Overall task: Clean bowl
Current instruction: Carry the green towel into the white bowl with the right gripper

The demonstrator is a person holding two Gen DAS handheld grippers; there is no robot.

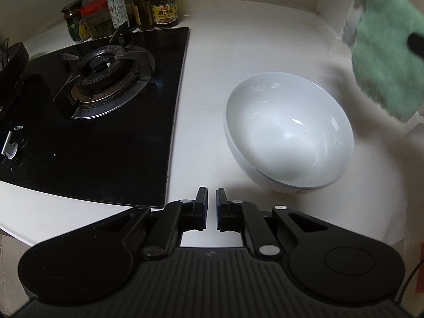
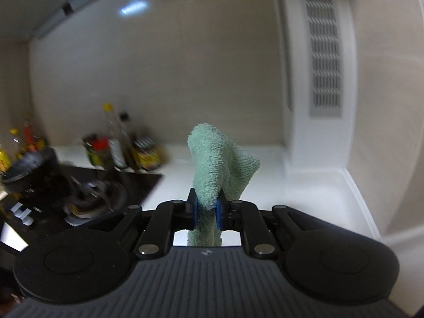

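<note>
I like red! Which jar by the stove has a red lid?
The jar with the red lid, second from left; its neighbours have dark or checkered lids.

"FOTILE" on the black hob, beside its knob.

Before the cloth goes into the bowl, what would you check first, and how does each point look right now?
1. Cloth held firmly by the right gripper: ok, it is pinched between both pads.
2. Bowl upright on the counter: not ok, it looks tilted, its opening facing the left gripper.
3. Bowl steadied: not ok, the left gripper is nearly closed, holds nothing and is short of the rim.
4. Cloth over the bowl: not ok, in the left view it hangs up and to the right of the bowl.
5. Dirt inside the bowl: cannot tell, the inside looks plain white.
6. Stove off: ok, no flame shows.
</note>
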